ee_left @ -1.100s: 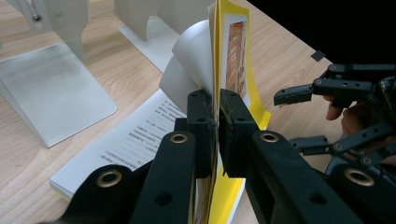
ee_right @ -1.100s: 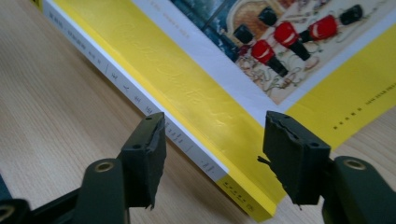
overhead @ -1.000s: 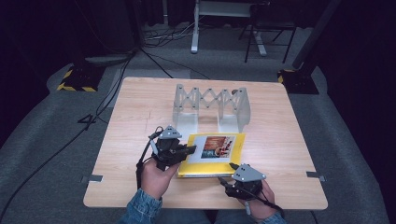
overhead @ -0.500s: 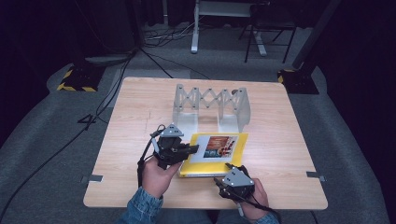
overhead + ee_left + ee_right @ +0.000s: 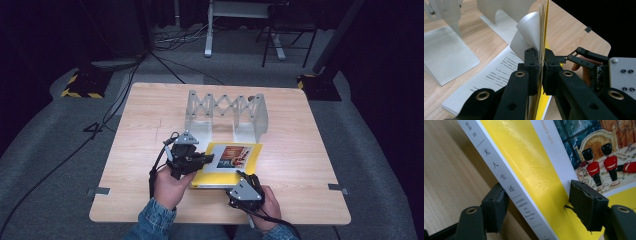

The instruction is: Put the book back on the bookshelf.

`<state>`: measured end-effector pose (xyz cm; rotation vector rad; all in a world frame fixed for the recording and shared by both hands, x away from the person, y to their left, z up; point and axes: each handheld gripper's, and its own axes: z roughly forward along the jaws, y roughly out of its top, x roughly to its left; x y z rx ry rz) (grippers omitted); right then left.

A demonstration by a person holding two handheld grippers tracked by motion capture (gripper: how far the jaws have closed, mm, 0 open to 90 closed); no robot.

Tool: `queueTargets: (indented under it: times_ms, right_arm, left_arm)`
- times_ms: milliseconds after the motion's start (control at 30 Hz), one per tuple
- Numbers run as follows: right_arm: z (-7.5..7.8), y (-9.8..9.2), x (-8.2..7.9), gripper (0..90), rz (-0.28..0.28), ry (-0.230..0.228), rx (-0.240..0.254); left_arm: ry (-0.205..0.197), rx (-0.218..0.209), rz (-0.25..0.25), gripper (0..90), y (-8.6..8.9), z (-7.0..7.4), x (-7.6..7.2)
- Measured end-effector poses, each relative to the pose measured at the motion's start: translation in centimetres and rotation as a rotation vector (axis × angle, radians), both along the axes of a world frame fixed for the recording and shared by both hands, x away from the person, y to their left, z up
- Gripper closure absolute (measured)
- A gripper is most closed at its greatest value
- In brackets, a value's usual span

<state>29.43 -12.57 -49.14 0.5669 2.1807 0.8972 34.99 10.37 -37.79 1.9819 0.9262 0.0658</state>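
Observation:
A yellow paperback (image 5: 232, 160) lies on the wooden table (image 5: 300, 150), in front of a grey expanding rack (image 5: 225, 107). At the book's left edge my left gripper (image 5: 206, 159) is shut on the yellow cover and a few pages. In the left gripper view, cover and pages (image 5: 544, 30) stand on edge between the jaws of the left gripper (image 5: 541, 65), above a printed page (image 5: 499, 72). My right gripper (image 5: 240, 177) is at the book's near edge. In the right gripper view that gripper (image 5: 537, 202) stands open astride the white spine (image 5: 506, 182), one jaw by the table, the other over the cover (image 5: 536, 162).
The rack's metal foot plates (image 5: 446, 52) rest on the table just beyond the book. My right gripper (image 5: 574, 56) and the hand that holds it are close behind the lifted cover. Dark floor with cables and stands surrounds the table.
My right gripper has moved left along the table's near side and sunk a little, up to the book's spine. The left gripper has kept still on the cover.

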Motion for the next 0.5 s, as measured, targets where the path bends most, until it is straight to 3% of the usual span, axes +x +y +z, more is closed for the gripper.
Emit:
queueTargets:
  times_ms: [100,200,467,500]
  right_arm:
    - [-0.12,0.14,0.04,32.5,-0.004,-0.016,-0.007]
    - [-0.5,0.34,0.03,33.4,-0.015,-0.064,-0.041]
    - [-0.73,0.64,0.59,33.9,-0.039,-0.078,-0.048]
    - [-0.78,0.81,0.59,33.9,-0.045,-0.094,-0.067]
  left_arm:
    - [0.004,-0.007,-0.002,84.2,0.01,0.0,0.19]
    - [0.005,-0.009,-0.009,84.4,-0.2,0.04,0.37]
    - [0.003,-0.014,-0.012,84.5,-0.57,0.12,0.66]
    - [0.004,-0.019,-0.016,84.6,-0.62,0.15,0.68]
